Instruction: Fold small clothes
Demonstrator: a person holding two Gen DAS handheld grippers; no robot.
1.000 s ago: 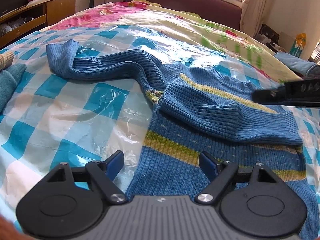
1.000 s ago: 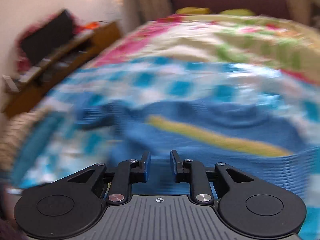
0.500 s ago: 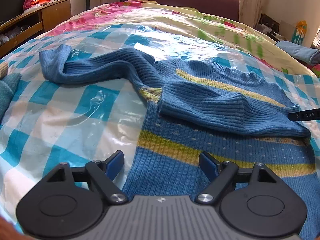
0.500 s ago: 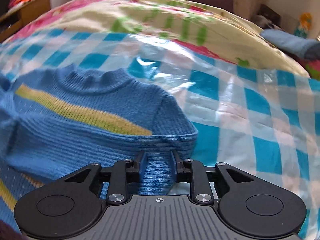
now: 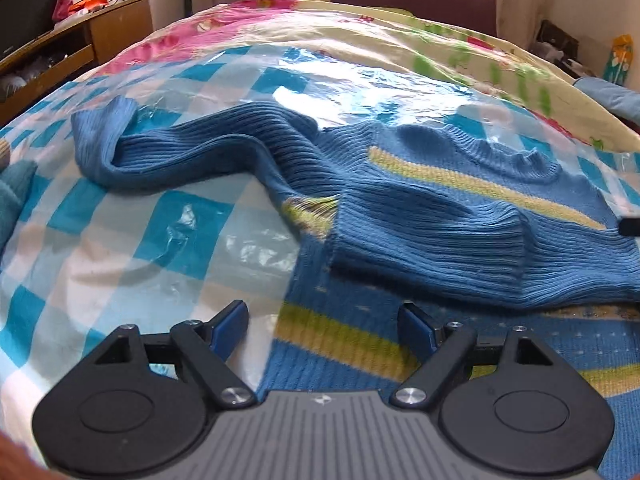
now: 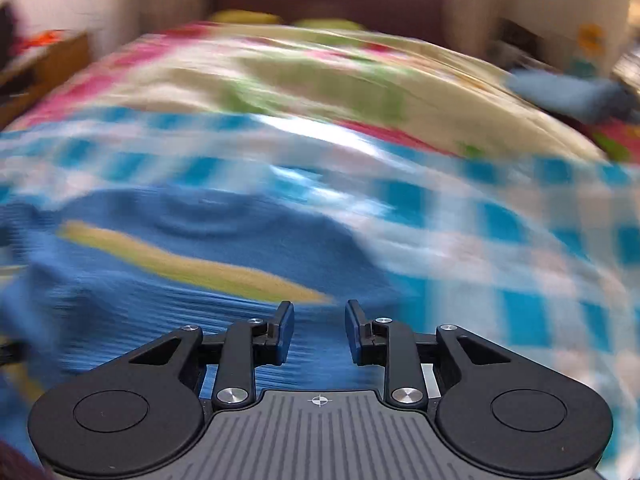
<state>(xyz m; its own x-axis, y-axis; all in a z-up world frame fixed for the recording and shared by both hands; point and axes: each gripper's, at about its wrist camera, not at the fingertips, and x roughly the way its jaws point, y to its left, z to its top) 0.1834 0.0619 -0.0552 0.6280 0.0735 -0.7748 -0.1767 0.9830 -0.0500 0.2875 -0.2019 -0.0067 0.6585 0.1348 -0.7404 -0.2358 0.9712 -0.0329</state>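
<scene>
1. Blue ribbed knit sweater with yellow-green stripes (image 5: 420, 216) lies flat on the bed's blue-and-white checked plastic sheet (image 5: 120, 240).
2. One sleeve (image 5: 432, 256) is folded across the sweater's chest; the other sleeve (image 5: 180, 156) trails out onto the sheet, cuff bent up.
3. Left gripper (image 5: 323, 326): jaws wide apart, holding nothing, low over the sweater's hem edge, one finger above sheet, the other above knit.
4. Right gripper (image 6: 318, 332): jaws partly apart, nothing between them, above the sweater's folded sleeve area; view is motion-blurred.
5. Wooden cabinet (image 5: 80, 48) stands beside the bed.
</scene>
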